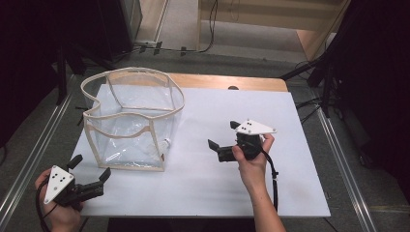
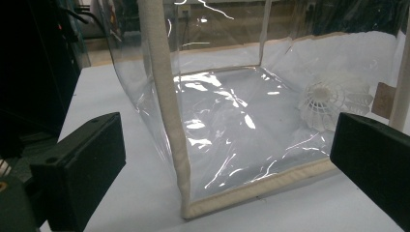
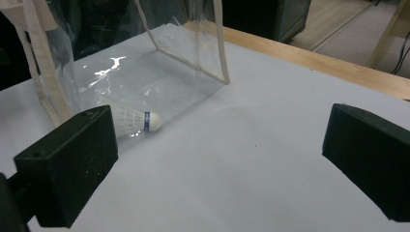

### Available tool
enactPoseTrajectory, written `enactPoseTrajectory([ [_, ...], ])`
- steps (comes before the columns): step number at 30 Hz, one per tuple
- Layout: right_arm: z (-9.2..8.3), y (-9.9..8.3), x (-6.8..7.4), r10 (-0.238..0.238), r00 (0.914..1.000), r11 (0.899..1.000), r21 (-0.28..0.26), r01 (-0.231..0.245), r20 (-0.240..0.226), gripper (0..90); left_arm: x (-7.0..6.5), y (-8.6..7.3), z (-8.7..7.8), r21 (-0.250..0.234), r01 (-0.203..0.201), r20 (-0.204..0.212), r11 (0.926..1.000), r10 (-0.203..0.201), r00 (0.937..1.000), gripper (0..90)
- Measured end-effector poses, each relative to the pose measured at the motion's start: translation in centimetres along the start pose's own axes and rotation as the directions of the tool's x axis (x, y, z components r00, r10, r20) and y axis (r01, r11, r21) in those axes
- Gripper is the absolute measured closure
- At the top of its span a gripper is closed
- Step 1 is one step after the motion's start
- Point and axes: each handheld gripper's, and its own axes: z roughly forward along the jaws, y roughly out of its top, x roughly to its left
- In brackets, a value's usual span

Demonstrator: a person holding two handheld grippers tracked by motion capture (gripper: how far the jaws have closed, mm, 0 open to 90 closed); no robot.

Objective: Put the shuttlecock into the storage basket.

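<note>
Gaping wide and holding nothing, the jaws of the right gripper (image 1: 223,140) point toward nine o'clock across the white tabletop (image 1: 290,183), straight at the clear bag (image 1: 130,121). A shuttlecock (image 3: 133,122) lies on its side at the bag's near lower corner, cork tip toward the right gripper; whether it rests just inside the film or against it cannot be told. The left gripper (image 1: 89,171), at the tabletop's seven o'clock corner, also stands open and empty, its jaws aimed at the bag's cream-trimmed front edge (image 2: 167,121), with the shuttlecock (image 2: 333,99) visible through the plastic beyond.

To do the step well, the right gripper should probably come in low and level, straddle the cork rather than the fragile skirt, and close gently. The left gripper could pinch the bag's trim to steady it, since the thin, floppy film may slide or buckle when touched.
</note>
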Motion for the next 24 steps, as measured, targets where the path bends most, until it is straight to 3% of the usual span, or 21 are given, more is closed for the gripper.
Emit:
enactPoseTrajectory([
  [24, -2.1, -3.0, -1.9, 0.039, 0.9986, 0.999, 0.011, -0.039, 0.036, 0.0, 0.0, 0.0, 0.0, 0.002, -0.003, -0.001, 1.0000, 0.003, 1.0000, 0.0],
])
